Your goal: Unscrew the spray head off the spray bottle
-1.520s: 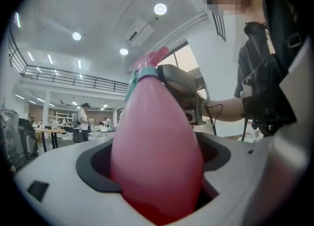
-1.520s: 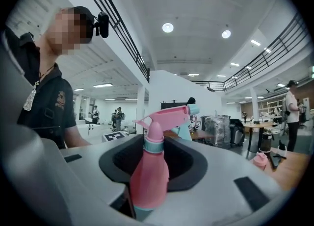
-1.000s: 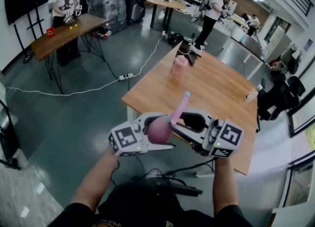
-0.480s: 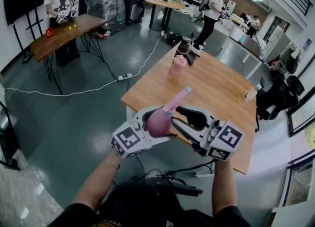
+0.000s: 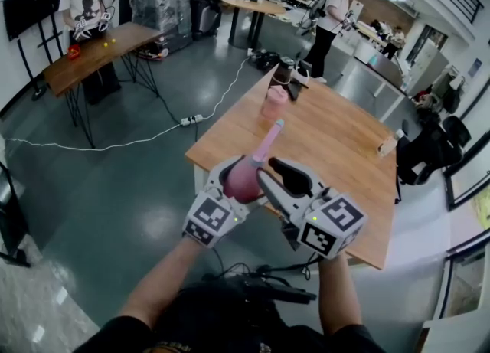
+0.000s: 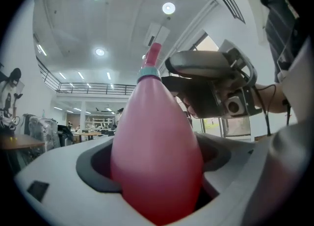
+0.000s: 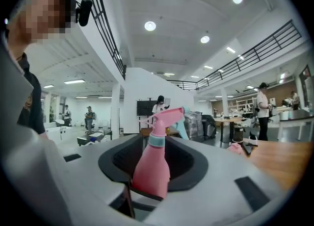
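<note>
Now we clamp the left gripper (image 5: 233, 184) around the belly of the pink teardrop plastic spray bottle (image 6: 156, 146) in mid-air, its pink spray head (image 7: 166, 116) on, while the right gripper (image 5: 268, 171) gapes empty near its neck — a skewed bite there could twist the slick bottle loose.

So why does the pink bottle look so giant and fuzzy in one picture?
Left gripper view: the spray bottle sits close against the wide lens, so it looks huge and soft. Right gripper view: farther off, smaller, sharper. Head view: the picture's edges curve.
</note>
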The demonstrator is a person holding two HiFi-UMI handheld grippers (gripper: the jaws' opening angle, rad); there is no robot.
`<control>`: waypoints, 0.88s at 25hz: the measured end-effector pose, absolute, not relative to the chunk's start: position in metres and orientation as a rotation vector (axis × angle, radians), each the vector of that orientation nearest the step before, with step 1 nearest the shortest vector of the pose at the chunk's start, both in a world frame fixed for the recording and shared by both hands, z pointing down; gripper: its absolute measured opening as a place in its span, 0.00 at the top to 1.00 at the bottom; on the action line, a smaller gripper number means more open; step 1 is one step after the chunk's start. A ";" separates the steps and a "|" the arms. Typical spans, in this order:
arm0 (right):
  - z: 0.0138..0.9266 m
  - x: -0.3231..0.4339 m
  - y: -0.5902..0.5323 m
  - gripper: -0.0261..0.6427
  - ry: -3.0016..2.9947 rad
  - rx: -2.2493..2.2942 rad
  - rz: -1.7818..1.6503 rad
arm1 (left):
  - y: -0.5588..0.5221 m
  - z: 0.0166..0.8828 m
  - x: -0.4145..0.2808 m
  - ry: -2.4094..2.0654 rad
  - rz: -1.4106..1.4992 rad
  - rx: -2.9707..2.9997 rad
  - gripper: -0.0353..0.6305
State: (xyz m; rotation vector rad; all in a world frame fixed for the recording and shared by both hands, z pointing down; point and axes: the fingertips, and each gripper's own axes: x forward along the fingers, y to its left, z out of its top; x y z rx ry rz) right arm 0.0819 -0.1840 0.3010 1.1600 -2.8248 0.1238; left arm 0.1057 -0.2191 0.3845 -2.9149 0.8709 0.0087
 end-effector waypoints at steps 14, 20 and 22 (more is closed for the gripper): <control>0.306 0.071 -0.202 0.74 -2.741 1.295 0.198 | -0.231 0.389 0.099 1.007 -0.024 -2.875 0.28; 0.306 0.070 -0.206 0.74 -2.703 1.341 0.186 | -0.231 0.388 0.098 1.026 -0.024 -2.868 0.28; 0.305 0.070 -0.208 0.74 -2.695 1.355 0.186 | -0.232 0.388 0.098 1.036 -0.035 -2.859 0.28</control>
